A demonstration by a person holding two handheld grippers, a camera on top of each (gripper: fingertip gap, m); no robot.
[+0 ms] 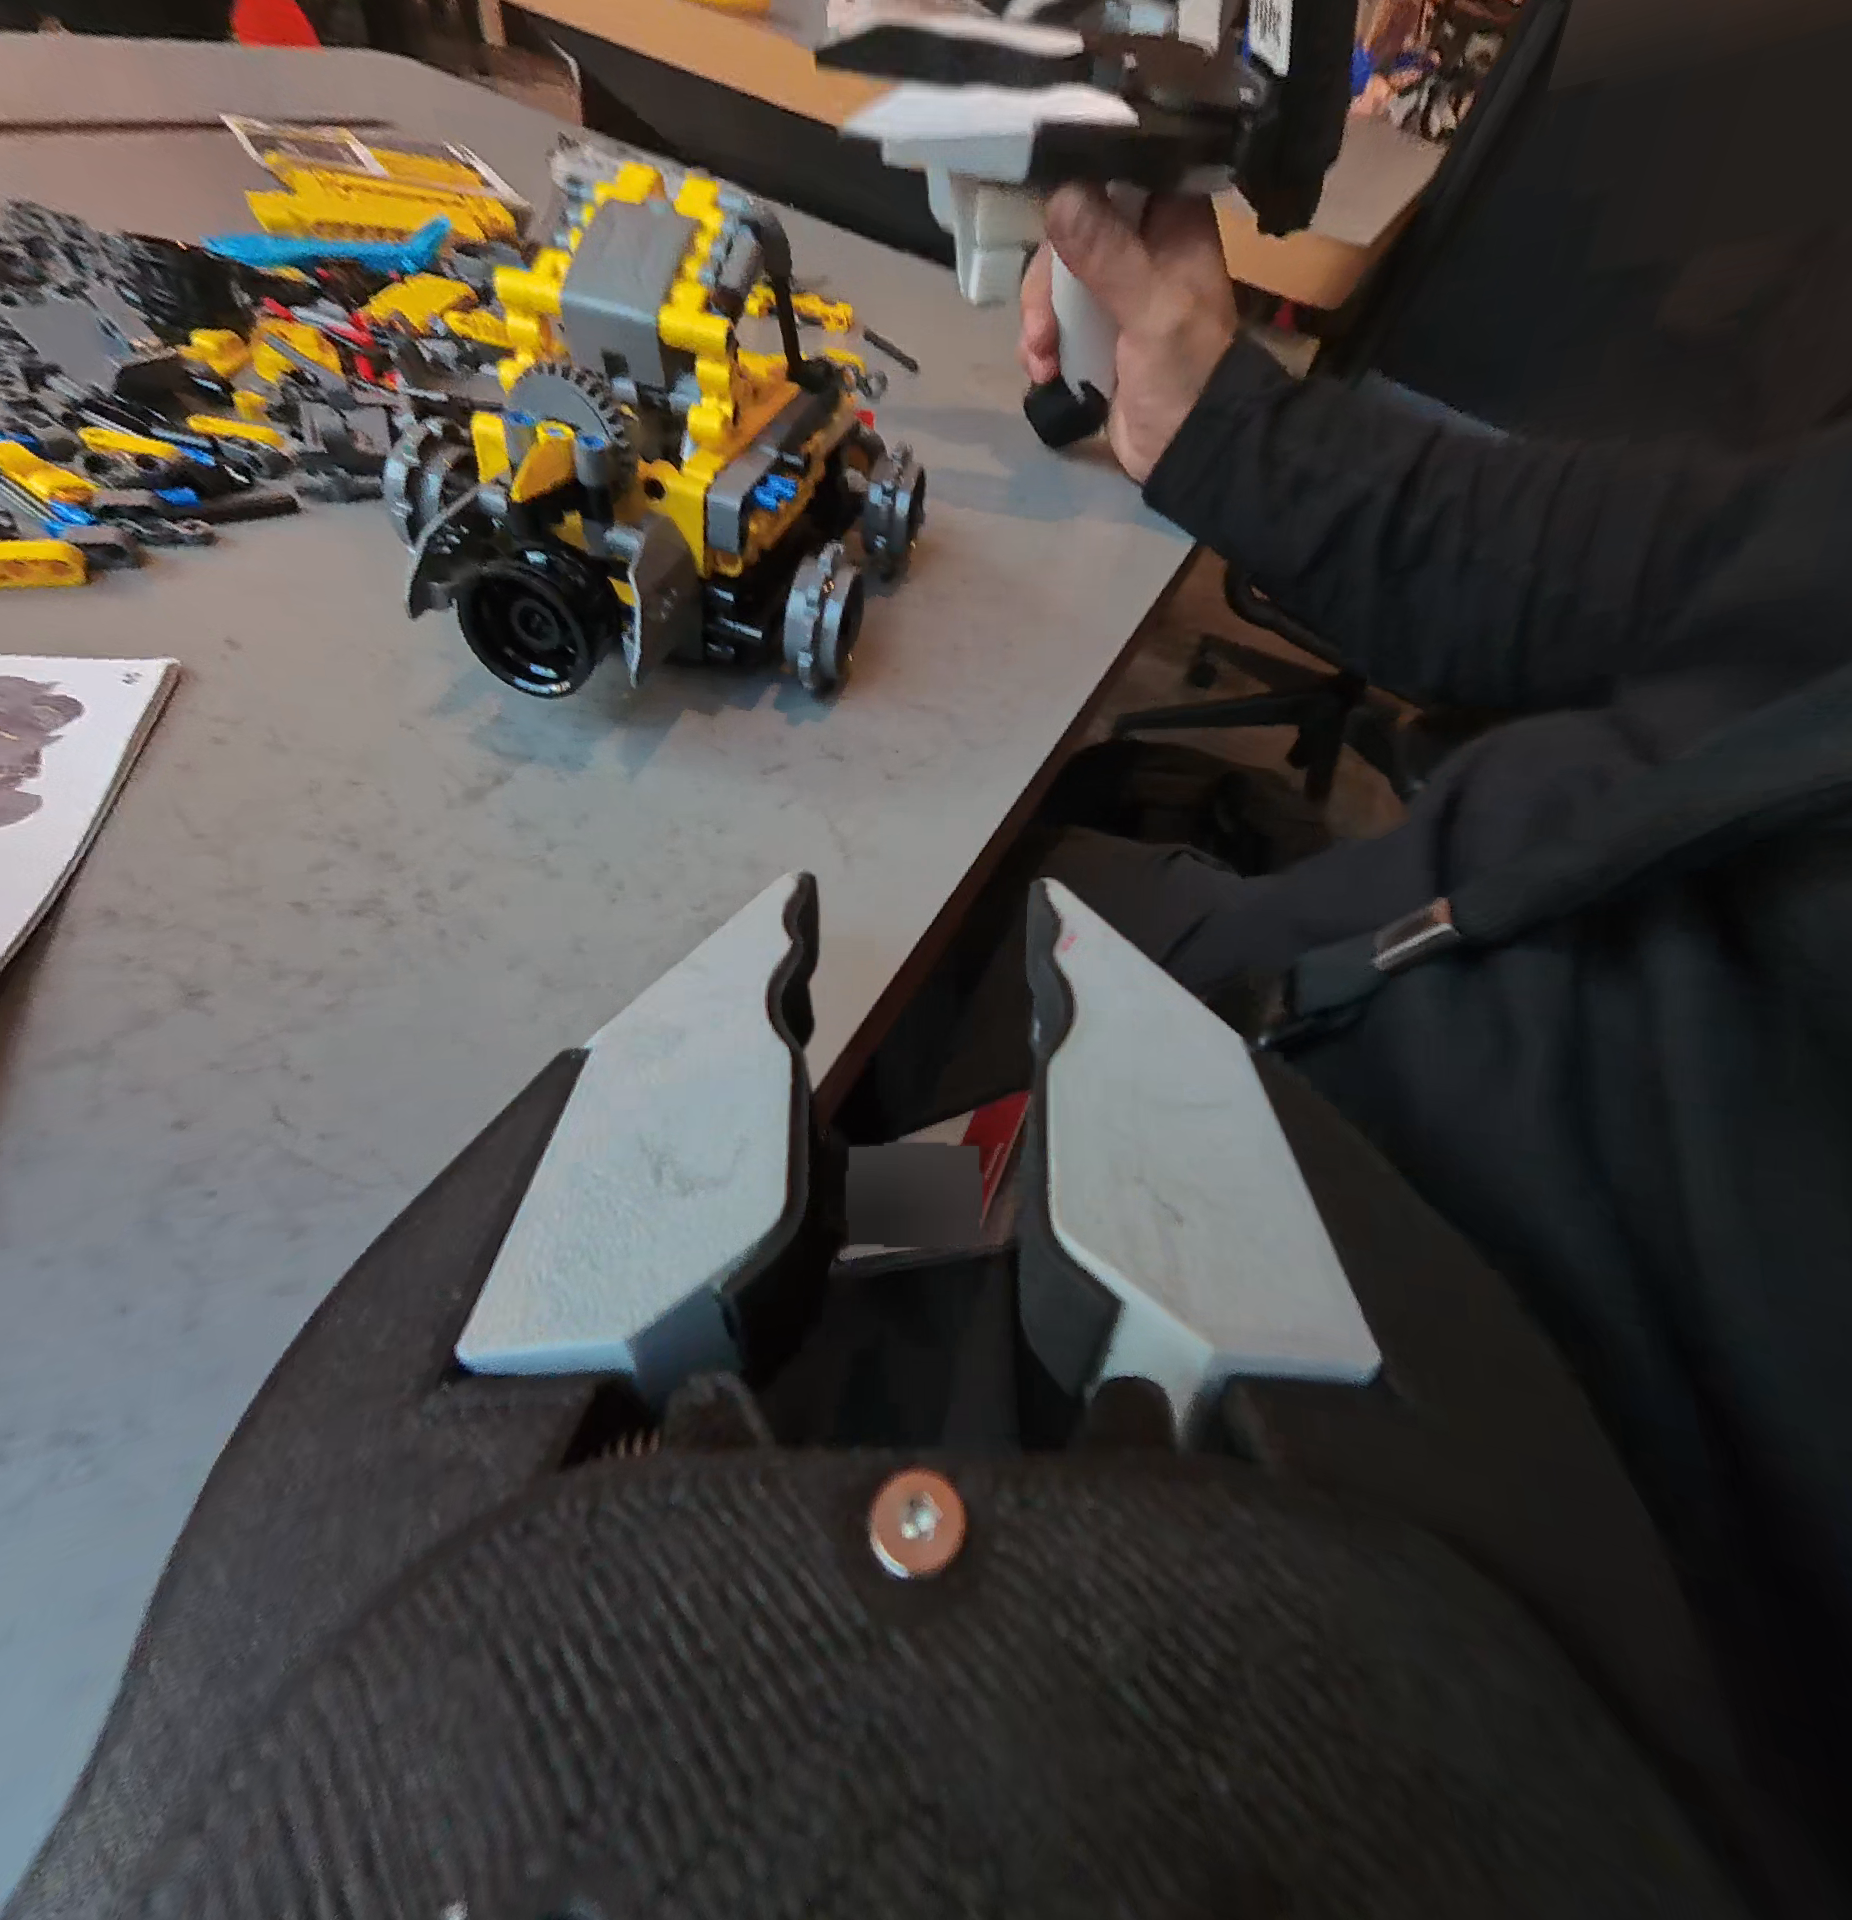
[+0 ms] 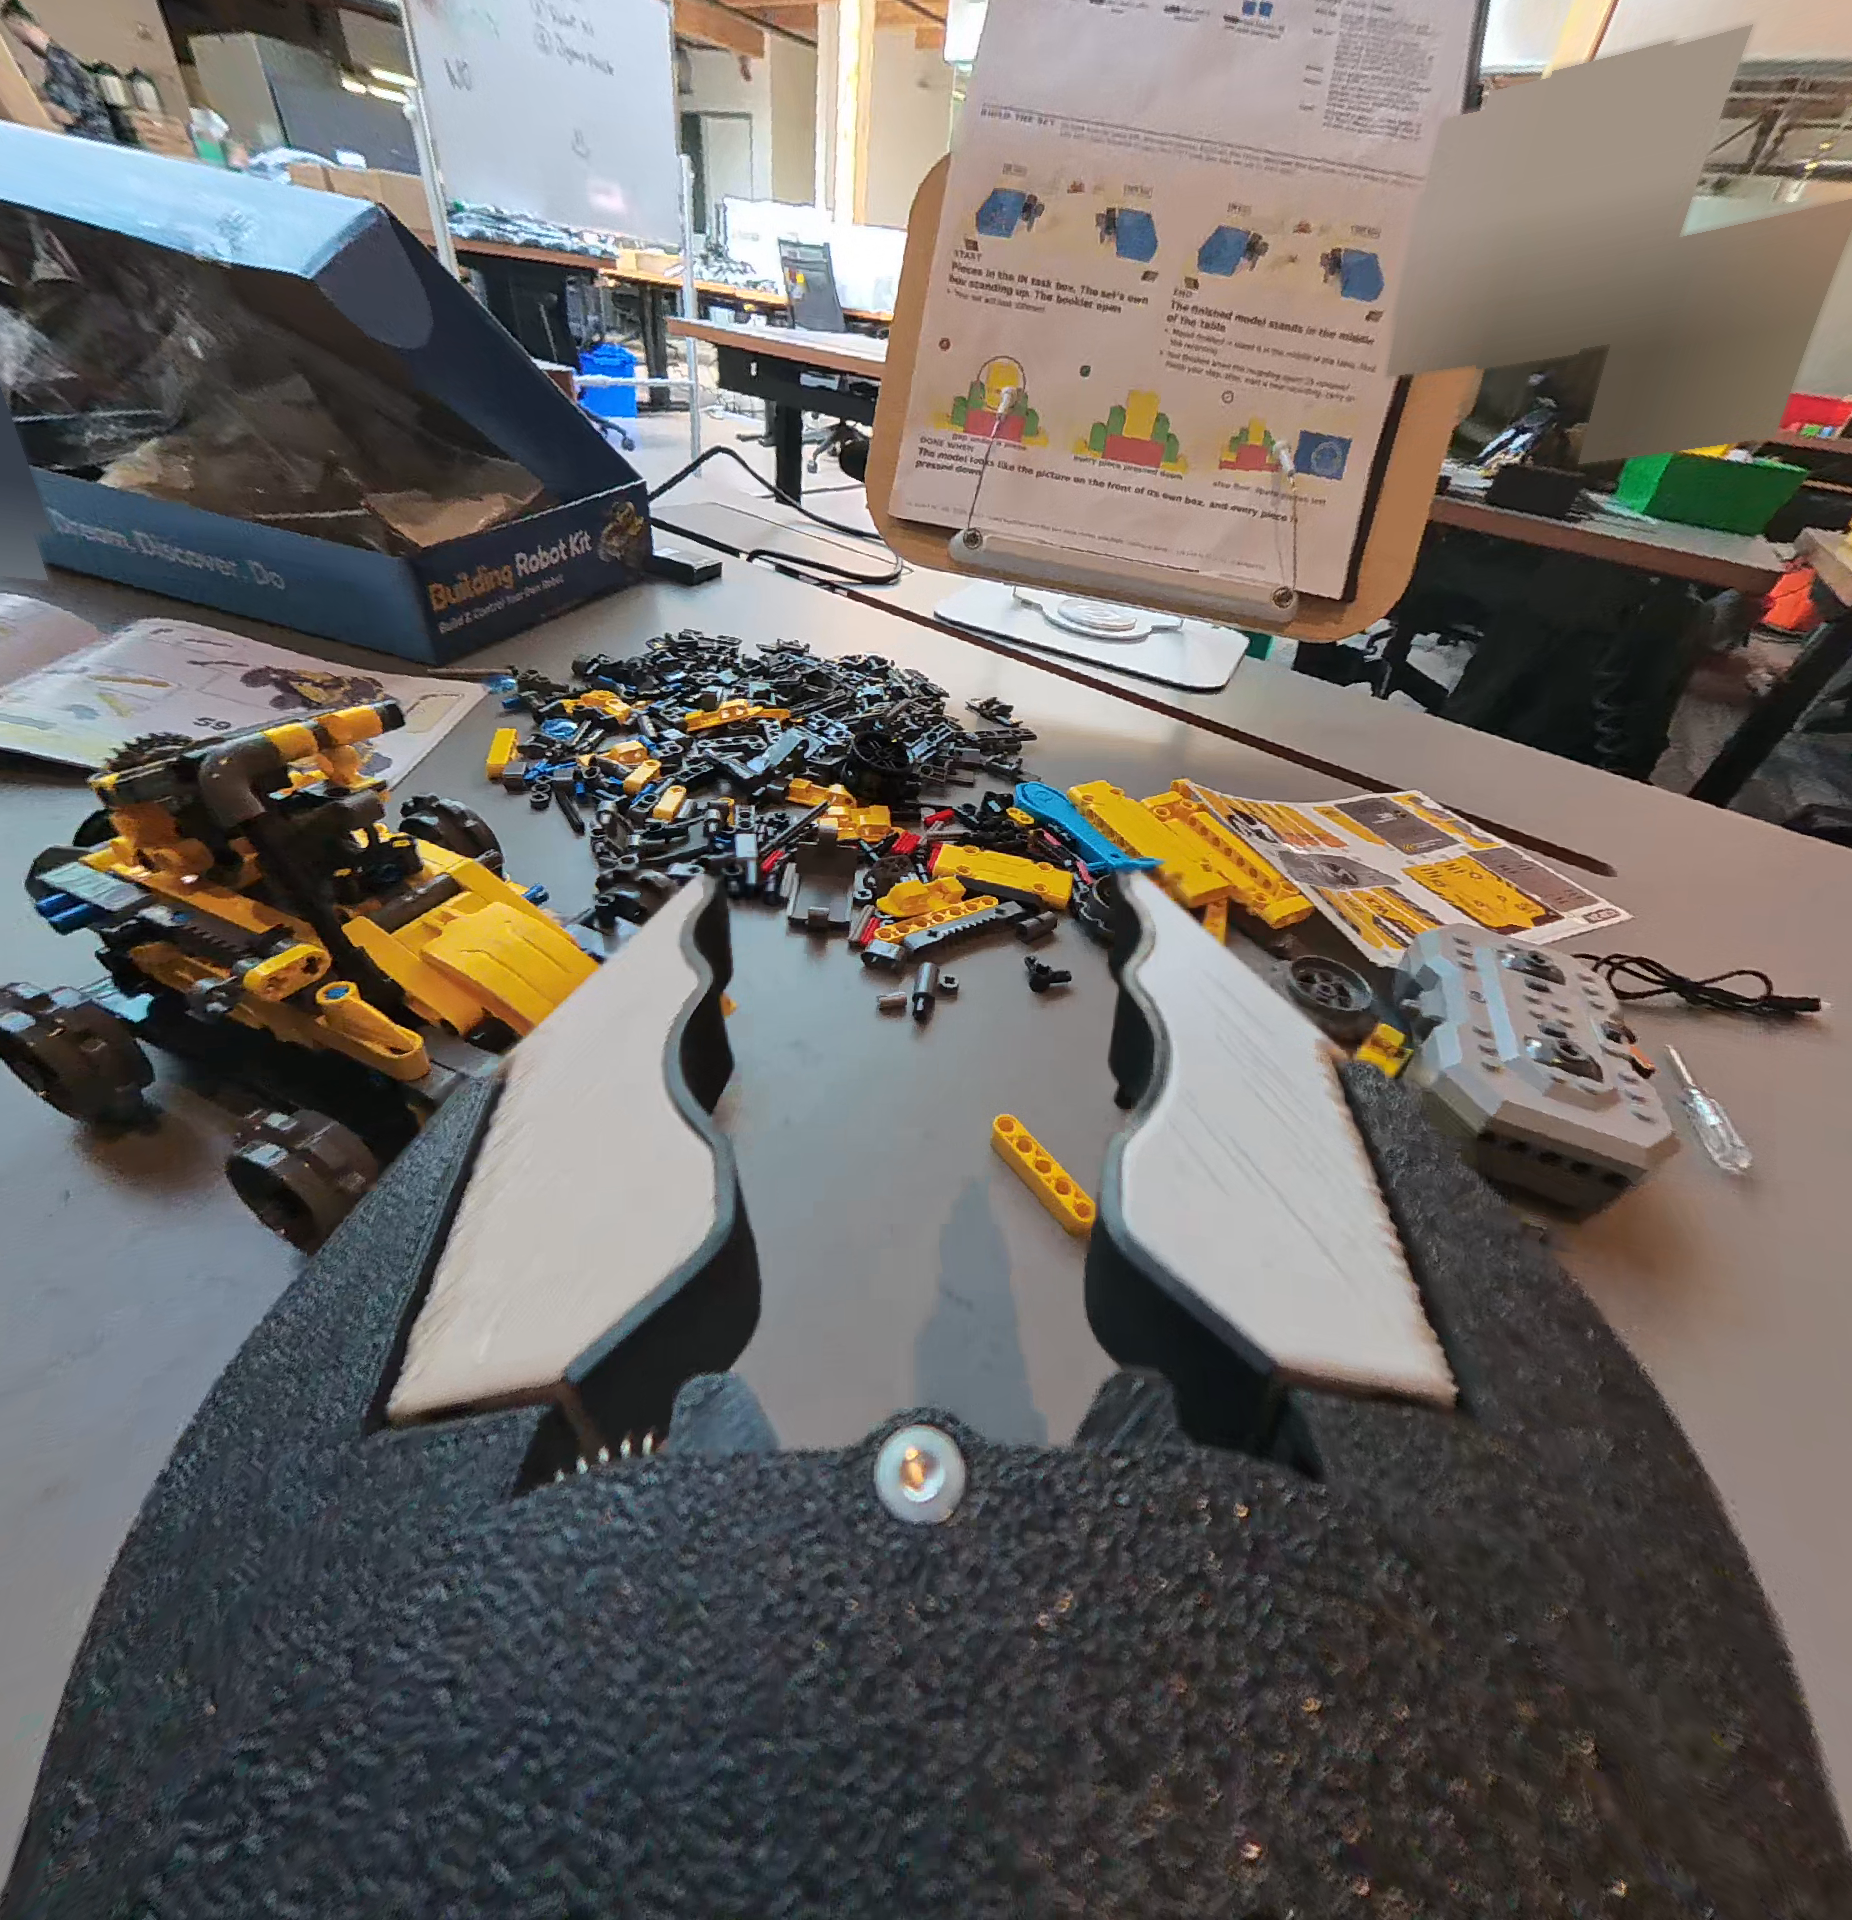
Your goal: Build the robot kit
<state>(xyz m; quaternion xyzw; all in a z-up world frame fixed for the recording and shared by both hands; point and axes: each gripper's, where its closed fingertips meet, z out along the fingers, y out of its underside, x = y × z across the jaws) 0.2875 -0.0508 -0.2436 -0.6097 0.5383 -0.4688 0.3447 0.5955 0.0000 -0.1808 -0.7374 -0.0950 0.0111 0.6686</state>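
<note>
Your left gripper (image 1: 917,914) hangs at the near edge of the grey surface (image 1: 309,935), fingers (image 1: 693,1122) apart with nothing between them; past the tips you see the surface edge and dark clothing. It touches nothing. The nearest thing is the yellow, grey and black brick-built wheeled vehicle (image 1: 652,457), well ahead and to its left, standing on its wheels. An open white instruction booklet (image 1: 39,790) lies at the far left.

Your right hand (image 1: 1140,312) grips the white handle of the other gripper, raised above the surface beyond the vehicle.

Your right gripper (image 2: 917,904) hovers over the surface, fingers (image 2: 589,1143) wide apart and empty. A short yellow beam with a row of holes (image 2: 1043,1172) lies flat on the surface, seen between the fingers, close to the right one; whether it touches is unclear. Beyond the tips spreads a loose heap of small black, yellow and blue building pieces (image 2: 787,769). The vehicle sits just left of the left finger. To the right:
- a grey block-shaped module with studs and sockets (image 2: 1535,1060)
- a small clear-handled screwdriver (image 2: 1711,1112)
- a printed yellow-and-grey sheet (image 2: 1421,873)

Farther back stand an open dark-blue cardboard box (image 2: 278,416) and a page of pictures on a stand (image 2: 1161,312).
</note>
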